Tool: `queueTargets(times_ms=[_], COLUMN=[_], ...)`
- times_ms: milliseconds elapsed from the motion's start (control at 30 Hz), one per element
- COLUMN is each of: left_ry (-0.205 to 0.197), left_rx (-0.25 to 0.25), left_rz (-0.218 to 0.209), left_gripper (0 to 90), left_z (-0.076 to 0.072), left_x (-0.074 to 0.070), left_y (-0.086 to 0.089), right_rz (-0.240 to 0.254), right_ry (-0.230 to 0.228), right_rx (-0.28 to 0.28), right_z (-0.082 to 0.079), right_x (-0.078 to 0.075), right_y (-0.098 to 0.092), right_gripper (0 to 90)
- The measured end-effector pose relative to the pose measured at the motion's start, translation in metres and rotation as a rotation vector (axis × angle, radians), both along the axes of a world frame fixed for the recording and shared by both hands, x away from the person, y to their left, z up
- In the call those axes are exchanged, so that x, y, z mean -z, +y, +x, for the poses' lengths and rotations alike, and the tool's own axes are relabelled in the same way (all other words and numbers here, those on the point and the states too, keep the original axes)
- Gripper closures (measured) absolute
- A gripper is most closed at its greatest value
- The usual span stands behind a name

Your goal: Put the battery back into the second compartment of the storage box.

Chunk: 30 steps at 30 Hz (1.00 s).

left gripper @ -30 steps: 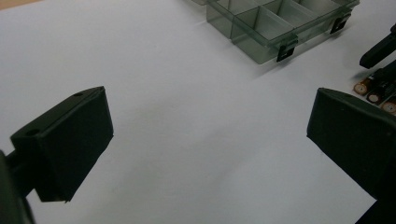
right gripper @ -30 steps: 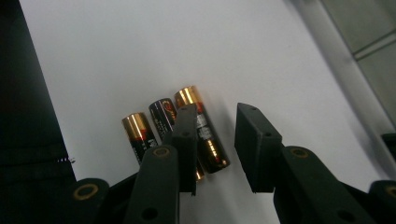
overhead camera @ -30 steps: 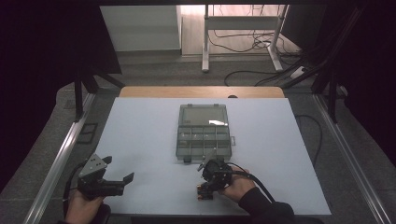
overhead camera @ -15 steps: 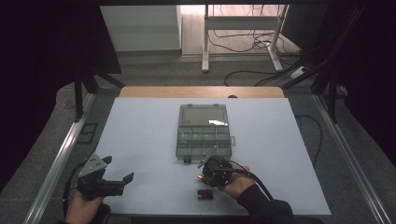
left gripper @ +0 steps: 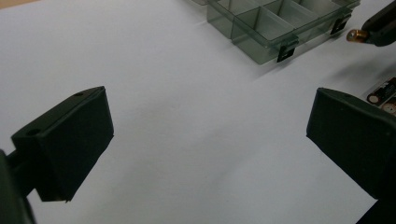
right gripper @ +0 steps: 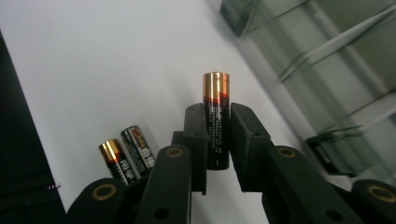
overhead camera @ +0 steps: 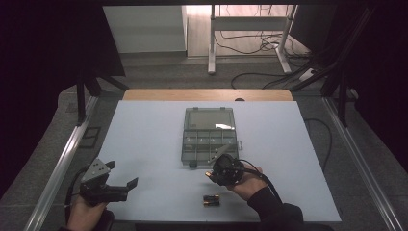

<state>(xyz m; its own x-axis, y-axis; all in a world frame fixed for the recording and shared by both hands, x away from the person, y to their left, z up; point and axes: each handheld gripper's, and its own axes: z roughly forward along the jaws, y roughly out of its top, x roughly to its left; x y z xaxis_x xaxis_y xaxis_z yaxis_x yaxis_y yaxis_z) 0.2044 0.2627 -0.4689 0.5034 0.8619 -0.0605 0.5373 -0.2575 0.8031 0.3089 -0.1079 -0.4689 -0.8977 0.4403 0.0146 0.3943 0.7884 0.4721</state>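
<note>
Left gripper (overhead camera: 126, 184): held low in the person's left hand (overhead camera: 85, 208), forearm entering from the bottom edge of the high view. Its grey three-cornered plate faces upward, and its cable trails back toward the wrist. The two black jaws point level, toward the right gripper, and stand wide apart with nothing between them, as the left gripper view confirms.

Right gripper (overhead camera: 210, 174): carried in the right hand (overhead camera: 248, 182), dark sleeve behind it, cable looping over the back of the hand. The jaws point toward the left gripper. In the right gripper view they are closed, both pads pressing on a battery (right gripper: 216, 119) whose capped end projects beyond the fingertips.
</note>
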Motion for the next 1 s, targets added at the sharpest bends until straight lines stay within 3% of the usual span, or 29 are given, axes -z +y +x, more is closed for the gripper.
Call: queueTargets(times_ms=[533,1000], left_ry=[0.001,0.002], left_rx=[-0.001,0.000], left_rz=[0.000,-0.001], left_gripper=[1.1,1.4], left_z=[0.001,0.001], left_x=[0.000,0.000], left_y=[0.000,0.000], right_rz=[0.056,0.098], right_ry=[-0.029,-0.057], right_rx=[0.064,0.120], right_z=[0.018,0.046], right_x=[-0.014,-0.019], right_y=[-0.005,-0.002], right_gripper=[76.6,76.6])
